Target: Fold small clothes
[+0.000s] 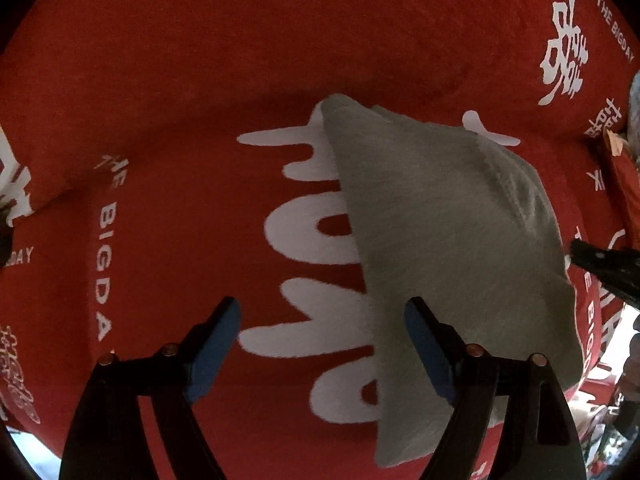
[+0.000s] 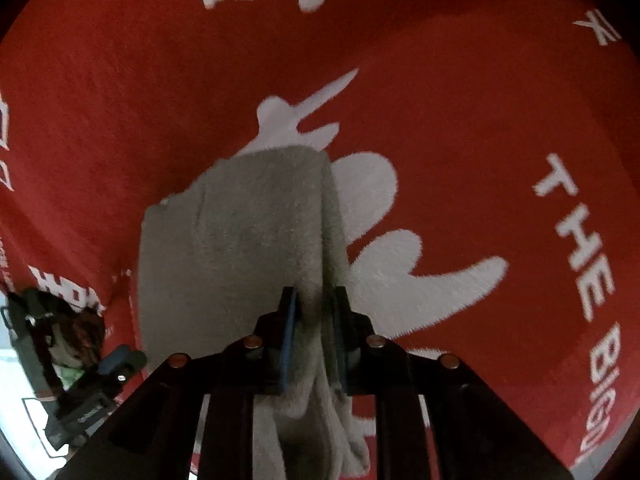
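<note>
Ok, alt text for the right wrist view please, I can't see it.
The right gripper is shut on a fold of a grey fuzzy cloth, which drapes onto a red blanket with white lettering. The left gripper shows at the lower left edge.

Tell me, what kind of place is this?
Probably a home, perhaps a bed or sofa: a soft red plush blanket with white lettering covers everything, a small grey fleecy cloth lies on it, and household clutter shows past its edge.

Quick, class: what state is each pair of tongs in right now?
Left tongs: open, holding nothing, above the red printed blanket.
Right tongs: closed on the grey fuzzy cloth.
</note>
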Available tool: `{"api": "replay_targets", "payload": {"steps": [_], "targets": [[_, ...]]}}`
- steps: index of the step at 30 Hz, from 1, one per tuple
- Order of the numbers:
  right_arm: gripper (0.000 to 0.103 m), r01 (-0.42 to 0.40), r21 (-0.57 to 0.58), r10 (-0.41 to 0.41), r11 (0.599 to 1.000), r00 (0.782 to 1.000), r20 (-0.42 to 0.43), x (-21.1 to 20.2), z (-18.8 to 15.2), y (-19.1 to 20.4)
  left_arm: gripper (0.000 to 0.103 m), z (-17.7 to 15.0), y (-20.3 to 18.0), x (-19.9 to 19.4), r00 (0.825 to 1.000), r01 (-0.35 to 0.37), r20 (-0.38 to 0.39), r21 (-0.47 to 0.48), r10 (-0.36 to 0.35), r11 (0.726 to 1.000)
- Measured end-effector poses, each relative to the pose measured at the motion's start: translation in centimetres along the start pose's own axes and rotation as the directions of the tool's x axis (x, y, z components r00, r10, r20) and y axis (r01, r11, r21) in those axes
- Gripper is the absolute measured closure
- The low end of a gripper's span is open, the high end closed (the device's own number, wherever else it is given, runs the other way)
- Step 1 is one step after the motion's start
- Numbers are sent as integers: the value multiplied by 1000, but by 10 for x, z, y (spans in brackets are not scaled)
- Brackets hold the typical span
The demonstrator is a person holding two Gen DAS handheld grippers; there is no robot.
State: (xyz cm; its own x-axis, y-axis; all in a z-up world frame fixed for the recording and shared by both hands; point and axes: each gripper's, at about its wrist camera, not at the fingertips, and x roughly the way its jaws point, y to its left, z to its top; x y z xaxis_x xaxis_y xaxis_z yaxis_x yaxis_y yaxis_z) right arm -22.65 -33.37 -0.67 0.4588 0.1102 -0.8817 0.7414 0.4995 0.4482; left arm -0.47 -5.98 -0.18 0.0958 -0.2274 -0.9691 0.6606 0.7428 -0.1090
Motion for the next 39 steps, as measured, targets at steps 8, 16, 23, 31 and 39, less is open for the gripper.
{"api": "replay_targets", "payload": {"steps": [8, 16, 23, 31, 39], "targets": [[85, -50, -262, 33, 964, 997, -67, -25, -58, 59, 18, -29, -11, 4, 999, -7, -38, 63, 9, 998], [80, 172, -302, -218, 938, 968, -125, 19, -91, 13, 18, -69, -11, 21, 996, -16, -91, 81, 23, 997], [68, 65, -139, -77, 988, 994, -78, -10, -83, 1, 18, -80, -7, 23, 993, -20, -113, 70, 28, 997], [82, 167, -284, -206, 944, 972, -111, 27, -72, 39, 18, -82, -12, 18, 993, -24, -112, 77, 32, 997], [95, 253, -249, -275, 935, 960, -59, 24, -80, 35, 18, -81, -6, 20, 992, -17, -126, 50, 23, 999]]}}
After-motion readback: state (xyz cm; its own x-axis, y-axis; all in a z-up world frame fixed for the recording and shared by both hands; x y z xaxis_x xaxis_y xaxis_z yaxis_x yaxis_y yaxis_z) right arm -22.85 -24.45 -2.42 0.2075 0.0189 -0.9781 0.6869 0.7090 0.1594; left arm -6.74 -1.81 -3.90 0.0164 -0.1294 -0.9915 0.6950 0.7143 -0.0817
